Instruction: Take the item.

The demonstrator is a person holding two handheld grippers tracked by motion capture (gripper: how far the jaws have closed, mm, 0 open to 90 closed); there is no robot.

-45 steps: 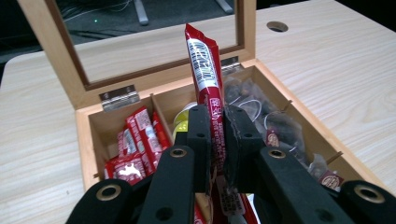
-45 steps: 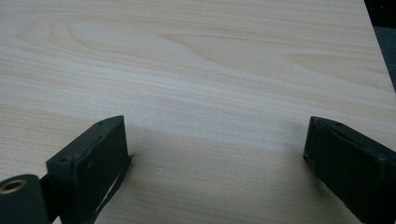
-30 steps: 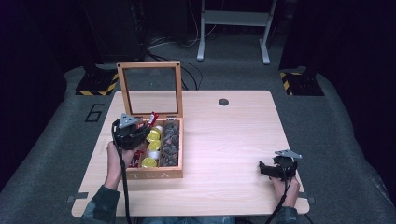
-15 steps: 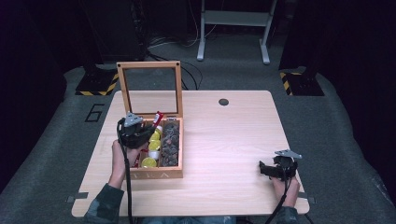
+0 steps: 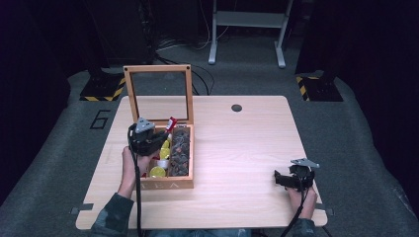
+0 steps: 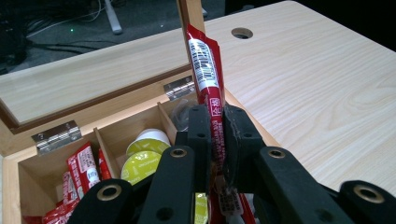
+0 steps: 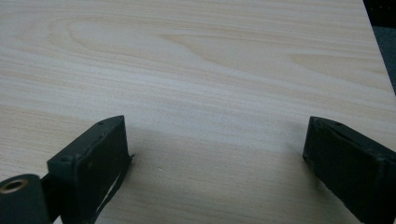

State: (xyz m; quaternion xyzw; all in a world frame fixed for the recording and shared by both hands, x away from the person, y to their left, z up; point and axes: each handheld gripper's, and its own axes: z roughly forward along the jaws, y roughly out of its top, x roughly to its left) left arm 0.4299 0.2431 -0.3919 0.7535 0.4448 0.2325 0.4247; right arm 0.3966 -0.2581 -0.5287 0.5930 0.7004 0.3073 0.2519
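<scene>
A wooden box (image 5: 168, 185) stands open on the table, its glass-paned lid (image 5: 129, 96) upright at the back. My left gripper (image 5: 160, 138) hovers over the box, shut on a long red sachet (image 5: 171, 123). In the left gripper view the sachet (image 6: 204, 60) sticks up between the closed pads of this gripper (image 6: 215, 121), with its barcode end on top. Below lie yellow capsules (image 6: 142, 163) and more red sachets (image 6: 81, 163). My right gripper (image 5: 277, 178) rests low at the table's near right, and in its own view this gripper (image 7: 217, 154) is open over bare wood.
The box's right compartment holds several dark packets (image 5: 180, 150). A round cable hole (image 5: 236, 107) sits near the table's far edge. Light wood tabletop (image 5: 237, 143) stretches between the box and my right gripper. A metal stand (image 5: 247, 29) stands on the floor behind.
My left gripper has shifted slightly to the right over the box, the red sachet still in it. The right gripper has not moved.
</scene>
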